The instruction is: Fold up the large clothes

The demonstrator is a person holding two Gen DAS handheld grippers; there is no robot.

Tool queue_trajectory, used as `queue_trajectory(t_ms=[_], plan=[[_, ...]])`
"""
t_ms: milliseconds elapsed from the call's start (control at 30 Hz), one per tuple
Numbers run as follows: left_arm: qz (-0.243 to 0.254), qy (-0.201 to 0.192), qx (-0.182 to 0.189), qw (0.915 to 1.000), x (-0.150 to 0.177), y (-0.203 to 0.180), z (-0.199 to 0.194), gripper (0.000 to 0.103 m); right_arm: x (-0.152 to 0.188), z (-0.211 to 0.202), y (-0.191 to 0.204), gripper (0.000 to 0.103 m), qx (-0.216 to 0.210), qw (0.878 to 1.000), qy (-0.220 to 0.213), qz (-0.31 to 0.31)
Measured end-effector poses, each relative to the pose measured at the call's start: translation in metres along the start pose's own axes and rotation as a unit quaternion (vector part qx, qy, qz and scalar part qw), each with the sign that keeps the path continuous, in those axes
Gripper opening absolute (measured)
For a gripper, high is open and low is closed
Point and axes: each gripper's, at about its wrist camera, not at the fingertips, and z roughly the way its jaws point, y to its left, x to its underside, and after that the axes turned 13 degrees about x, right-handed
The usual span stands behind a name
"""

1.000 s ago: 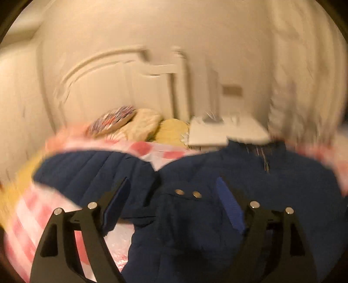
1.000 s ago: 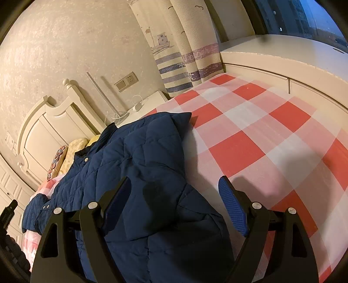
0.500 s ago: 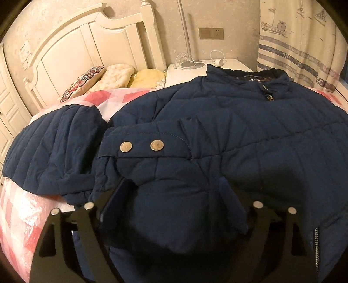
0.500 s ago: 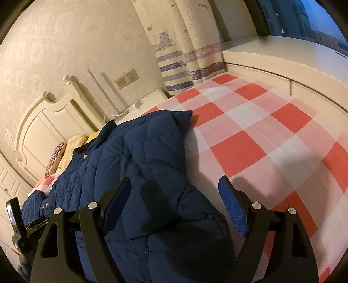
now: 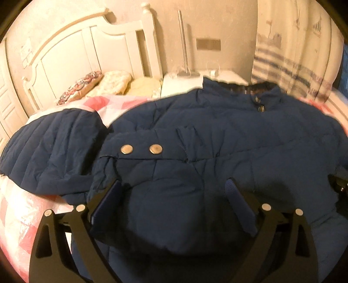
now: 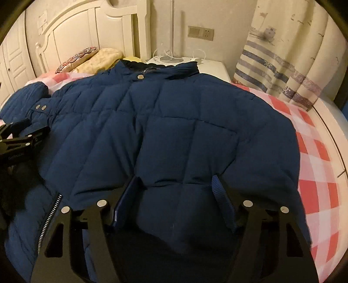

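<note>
Ahead of me stood a cream panelled headboard (image 6: 87,28) against a pale textured wall (image 6: 228,15); pillows (image 6: 97,57) lay at its foot on the red-and-white checked bedspread (image 6: 315,152); a white nightstand (image 6: 214,67) sat beside it under a wall socket (image 6: 200,32); striped curtains (image 6: 282,61) hung to my right in warm, dim light.

Dim warm indoor light, left view softly blurred (right sharper), fisheye bending, dark vignetted corners

The jacket (image 6: 174,122) lies on the bed (image 6: 315,156), collar toward the headboard (image 6: 91,28).
</note>
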Motion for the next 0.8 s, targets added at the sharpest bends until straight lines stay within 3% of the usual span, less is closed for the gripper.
queue_trajectory(t_ms=[100, 167, 300, 400, 500, 633, 700, 767, 800], plan=[[-0.024, -0.018, 0.009, 0.9995, -0.002, 0.009, -0.006, 0.096, -0.006, -0.005, -0.008, 0.067, 0.002, 1.0, 0.008, 0.011], [-0.05, -0.02, 0.016, 0.9984, -0.004, 0.018, -0.007, 0.096, -0.018, -0.01, -0.007, 0.067, 0.025, 0.999, -0.014, 0.015], [-0.089, -0.008, 0.032, 0.9955, -0.006, 0.031, -0.002, 0.096, -0.044, -0.008, 0.004, 0.067, 0.031, 0.998, -0.059, 0.023], [-0.074, 0.001, 0.023, 0.997, -0.006, 0.025, 0.002, 0.1, -0.05, 0.033, 0.024, 0.07, 0.026, 0.999, 0.007, -0.019], [-0.061, 0.006, 0.018, 0.998, -0.006, 0.019, 0.005, 0.1, -0.058, 0.03, 0.017, 0.07, 0.016, 1.0, 0.021, -0.014], [-0.068, 0.008, 0.023, 0.9974, -0.006, 0.021, 0.008, 0.1, -0.078, 0.016, -0.012, 0.07, 0.044, 0.998, -0.029, 0.03], [-0.068, 0.007, 0.023, 0.9974, -0.005, 0.021, 0.007, 0.1, -0.088, 0.022, -0.035, 0.077, 0.057, 0.995, -0.033, 0.071], [-0.067, 0.007, 0.023, 0.9974, -0.005, 0.021, 0.007, 0.1, -0.09, 0.054, -0.059, 0.078, 0.073, 0.993, 0.015, 0.096], [-0.066, 0.007, 0.023, 0.9975, -0.005, 0.02, 0.007, 0.1, -0.086, 0.069, -0.068, 0.08, 0.055, 0.992, 0.042, 0.109]])
